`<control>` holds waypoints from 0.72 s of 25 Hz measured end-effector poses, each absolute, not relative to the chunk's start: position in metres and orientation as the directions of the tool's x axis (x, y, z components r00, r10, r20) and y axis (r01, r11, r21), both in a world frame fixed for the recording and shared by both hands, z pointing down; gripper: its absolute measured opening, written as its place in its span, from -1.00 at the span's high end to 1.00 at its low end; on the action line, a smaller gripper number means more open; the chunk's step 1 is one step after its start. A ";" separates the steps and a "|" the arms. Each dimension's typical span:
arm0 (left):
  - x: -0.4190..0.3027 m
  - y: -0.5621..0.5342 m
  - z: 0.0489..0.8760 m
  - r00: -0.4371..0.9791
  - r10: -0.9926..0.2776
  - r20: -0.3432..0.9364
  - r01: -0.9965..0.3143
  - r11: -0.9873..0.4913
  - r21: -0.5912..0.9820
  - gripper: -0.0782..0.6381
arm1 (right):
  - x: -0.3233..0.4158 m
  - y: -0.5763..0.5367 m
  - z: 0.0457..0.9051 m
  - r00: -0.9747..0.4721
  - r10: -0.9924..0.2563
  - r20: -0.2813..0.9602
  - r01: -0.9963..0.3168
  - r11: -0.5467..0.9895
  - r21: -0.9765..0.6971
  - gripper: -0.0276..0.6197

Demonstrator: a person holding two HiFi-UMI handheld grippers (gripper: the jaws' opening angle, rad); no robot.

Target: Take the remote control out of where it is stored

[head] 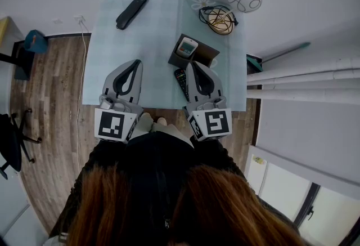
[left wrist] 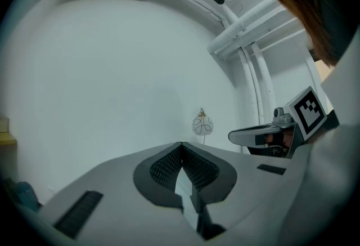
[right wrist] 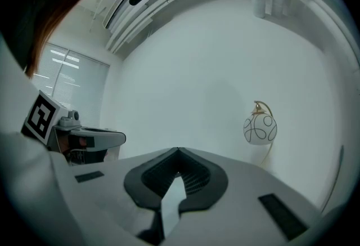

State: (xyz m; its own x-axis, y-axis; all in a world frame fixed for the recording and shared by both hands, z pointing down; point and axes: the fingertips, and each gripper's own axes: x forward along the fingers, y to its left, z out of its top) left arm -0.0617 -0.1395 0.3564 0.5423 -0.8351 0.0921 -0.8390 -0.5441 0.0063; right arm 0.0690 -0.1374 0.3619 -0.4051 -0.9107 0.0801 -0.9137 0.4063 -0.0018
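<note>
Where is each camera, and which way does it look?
Head view: on the person's head, looking steeply down at the pale blue table, left gripper, right gripper and hair.
Left gripper view: on the left gripper, looking level along its shut jaws at the white wall; right gripper at right.
Right gripper view: on the right gripper, facing that wall; left gripper at left.
Both gripper views share the round white gold-trimmed lamp.

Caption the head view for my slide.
Left gripper and right gripper shut over table; white remote sits in dark box.
</note>
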 end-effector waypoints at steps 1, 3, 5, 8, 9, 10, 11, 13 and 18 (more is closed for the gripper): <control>-0.062 -0.140 0.357 0.543 -0.835 0.093 -0.839 -0.545 0.007 0.77 | 0.068 -0.137 0.361 -0.407 -0.910 0.078 -0.913 0.408 0.001 0.87; -0.062 -0.140 0.359 0.545 -0.833 0.094 -0.837 -0.547 0.001 0.77 | 0.067 -0.138 0.360 -0.412 -0.908 0.077 -0.911 0.413 0.000 0.87; -0.060 -0.139 0.361 0.554 -0.827 0.093 -0.831 -0.557 -0.002 0.77 | 0.068 -0.140 0.361 -0.412 -0.908 0.077 -0.911 0.412 -0.013 0.87; -0.054 -0.140 0.358 0.561 -0.822 0.098 -0.825 -0.564 -0.012 0.77 | 0.069 -0.142 0.360 -0.409 -0.910 0.072 -0.913 0.408 -0.020 0.87; -0.054 -0.139 0.358 0.563 -0.820 0.098 -0.824 -0.567 -0.011 0.77 | 0.069 -0.142 0.359 -0.410 -0.909 0.071 -0.912 0.410 -0.015 0.87; -0.053 -0.139 0.359 0.564 -0.820 0.098 -0.823 -0.568 -0.009 0.77 | 0.068 -0.143 0.358 -0.413 -0.908 0.071 -0.911 0.413 -0.010 0.87; -0.054 -0.139 0.360 0.561 -0.822 0.100 -0.826 -0.564 -0.006 0.77 | 0.068 -0.143 0.358 -0.414 -0.908 0.072 -0.910 0.414 -0.007 0.87; -0.057 -0.141 0.359 0.546 -0.832 0.094 -0.836 -0.549 0.002 0.77 | 0.069 -0.144 0.359 -0.412 -0.908 0.074 -0.911 0.413 -0.008 0.87; -0.060 -0.144 0.358 0.535 -0.841 0.078 -0.844 -0.537 0.002 0.77 | 0.071 -0.146 0.361 -0.406 -0.911 0.077 -0.914 0.407 -0.009 0.87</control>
State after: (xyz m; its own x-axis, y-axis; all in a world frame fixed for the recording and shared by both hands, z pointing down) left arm -0.0600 -0.1436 0.3580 0.5350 -0.8412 0.0784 -0.8439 -0.5366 0.0017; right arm 0.0706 -0.1461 0.3611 -0.4060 -0.9106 0.0767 -0.9136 0.4066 -0.0092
